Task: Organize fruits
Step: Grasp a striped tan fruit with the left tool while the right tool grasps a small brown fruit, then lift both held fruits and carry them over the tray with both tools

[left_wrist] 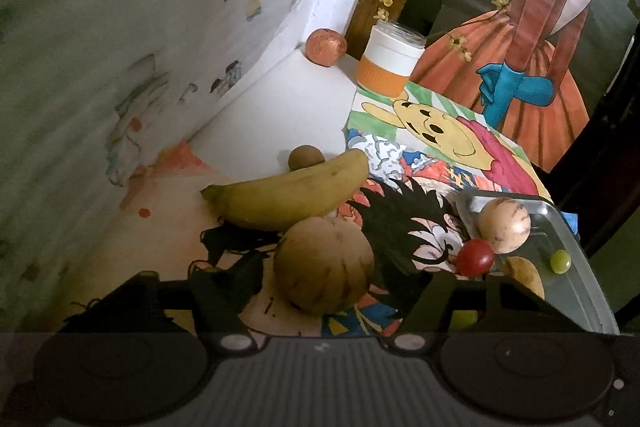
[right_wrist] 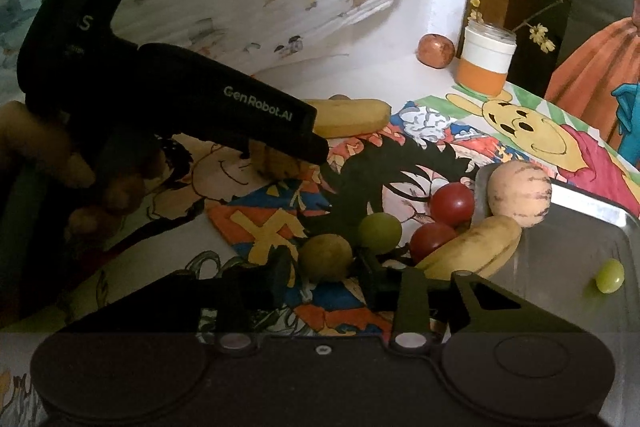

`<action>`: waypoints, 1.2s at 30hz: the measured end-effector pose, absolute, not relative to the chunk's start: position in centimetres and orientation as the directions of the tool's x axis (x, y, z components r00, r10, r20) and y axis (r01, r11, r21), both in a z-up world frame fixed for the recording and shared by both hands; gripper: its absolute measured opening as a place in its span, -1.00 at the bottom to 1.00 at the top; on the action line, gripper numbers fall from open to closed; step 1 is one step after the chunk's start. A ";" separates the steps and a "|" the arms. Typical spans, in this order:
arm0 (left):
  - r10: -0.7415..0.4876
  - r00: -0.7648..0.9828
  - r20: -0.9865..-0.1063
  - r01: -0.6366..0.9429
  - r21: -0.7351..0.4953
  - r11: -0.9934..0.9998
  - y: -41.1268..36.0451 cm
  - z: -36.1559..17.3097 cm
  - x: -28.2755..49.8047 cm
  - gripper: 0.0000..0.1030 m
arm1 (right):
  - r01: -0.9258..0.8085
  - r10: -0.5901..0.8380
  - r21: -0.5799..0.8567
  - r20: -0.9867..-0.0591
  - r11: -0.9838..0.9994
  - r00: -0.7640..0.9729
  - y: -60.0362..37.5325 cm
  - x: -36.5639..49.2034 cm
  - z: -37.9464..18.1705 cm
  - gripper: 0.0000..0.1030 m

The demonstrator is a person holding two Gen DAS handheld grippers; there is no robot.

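A: One container, the metal tray [right_wrist: 592, 223]. Inside it lies a green grape [right_wrist: 610, 275]; a striped pale melon [right_wrist: 519, 194] sits at the tray's near corner and a small banana [right_wrist: 476, 251] leans over the tray's edge.

B: And beside the tray?

A: Two red tomatoes [right_wrist: 451, 203], a second grape [right_wrist: 379, 232] and a round greenish-brown fruit [right_wrist: 326, 257] lie just off the tray on the cartoon drawings [right_wrist: 520, 123]. Well beyond the tray stand an orange-and-white jar [right_wrist: 485, 61] and a reddish fruit [right_wrist: 436, 51].

B: The grippers?

A: The right gripper [right_wrist: 326, 277] is spread, its fingers either side of the greenish-brown fruit; I cannot tell whether they touch it. The left gripper [left_wrist: 324, 291], far from the tray, is wide open around a larger striped melon [left_wrist: 324, 265]. Just behind that melon lies a long banana [left_wrist: 288, 195], with a small brown fruit [left_wrist: 306, 157] beyond it.
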State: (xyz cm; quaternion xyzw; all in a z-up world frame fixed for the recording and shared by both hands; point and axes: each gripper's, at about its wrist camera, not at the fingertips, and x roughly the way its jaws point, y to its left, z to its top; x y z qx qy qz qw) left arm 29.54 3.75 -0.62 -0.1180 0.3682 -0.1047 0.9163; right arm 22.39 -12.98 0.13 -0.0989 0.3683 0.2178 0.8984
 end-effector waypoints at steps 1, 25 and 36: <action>-0.275 0.706 -0.652 0.104 -0.289 0.952 3.7 -0.7 29.6 0.18 | -0.463 0.319 -0.015 -0.704 0.886 0.634 -13.0 22.3 0.1 -0.34; -0.259 0.702 -0.664 0.075 -0.292 0.953 2.2 0.5 25.3 0.11 | -0.421 0.356 0.072 -0.671 0.904 0.650 -15.1 18.3 1.2 -0.39; -0.304 0.706 -0.640 0.111 -0.324 0.940 -0.4 2.7 20.4 0.11 | -0.307 0.289 0.075 -0.599 0.949 0.747 -19.7 13.5 4.2 -0.39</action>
